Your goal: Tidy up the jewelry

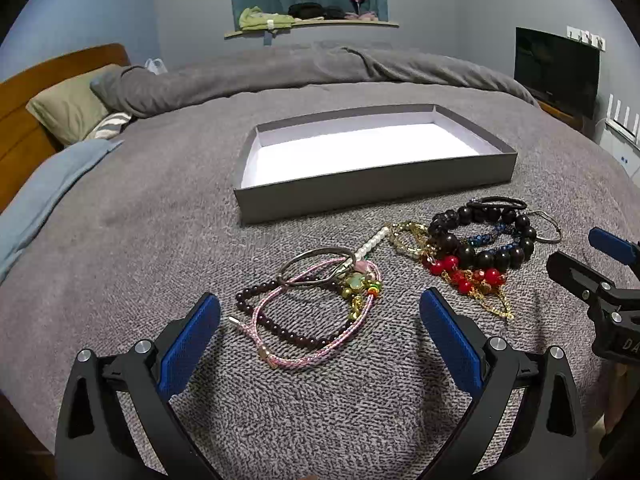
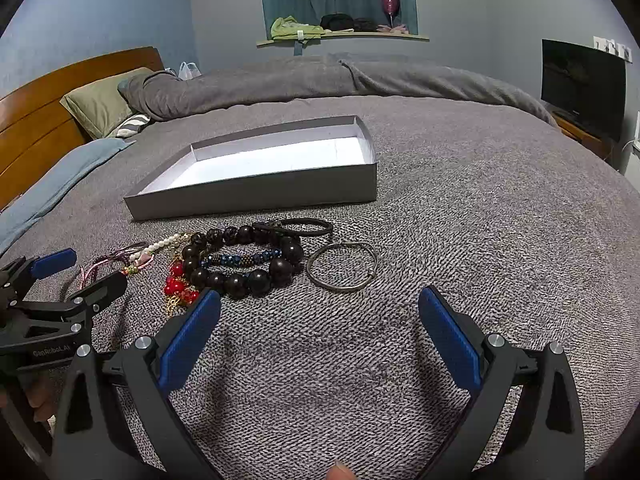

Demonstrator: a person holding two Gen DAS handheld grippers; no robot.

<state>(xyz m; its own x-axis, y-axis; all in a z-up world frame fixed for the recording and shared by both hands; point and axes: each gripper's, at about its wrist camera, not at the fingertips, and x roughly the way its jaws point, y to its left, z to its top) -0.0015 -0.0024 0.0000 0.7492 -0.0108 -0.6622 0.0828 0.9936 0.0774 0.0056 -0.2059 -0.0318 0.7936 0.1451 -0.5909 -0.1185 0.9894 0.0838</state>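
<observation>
A shallow grey box (image 1: 372, 188) (image 2: 256, 196) with a white inside lies on the bed, nothing in it. In front of it a heap of jewelry: a pink cord bracelet (image 1: 320, 344), a dark small-bead bracelet (image 1: 276, 324), a pearl strand (image 1: 370, 242), a big black-bead bracelet (image 1: 484, 256) (image 2: 240, 276), red beads (image 1: 460, 274) (image 2: 176, 284) on a gold chain, a blue beaded bracelet (image 2: 240, 259) and a silver bangle (image 2: 342, 266). My left gripper (image 1: 320, 336) is open, its fingers either side of the pink and dark bracelets. My right gripper (image 2: 320, 336) is open over bare blanket, just short of the bangle.
The grey knitted blanket (image 2: 460, 220) covers the whole bed. Pillows (image 1: 70, 108) and a wooden headboard (image 1: 24, 92) are at the left. A TV (image 2: 582, 88) stands at the right, a window ledge (image 1: 312, 26) with clothes at the back.
</observation>
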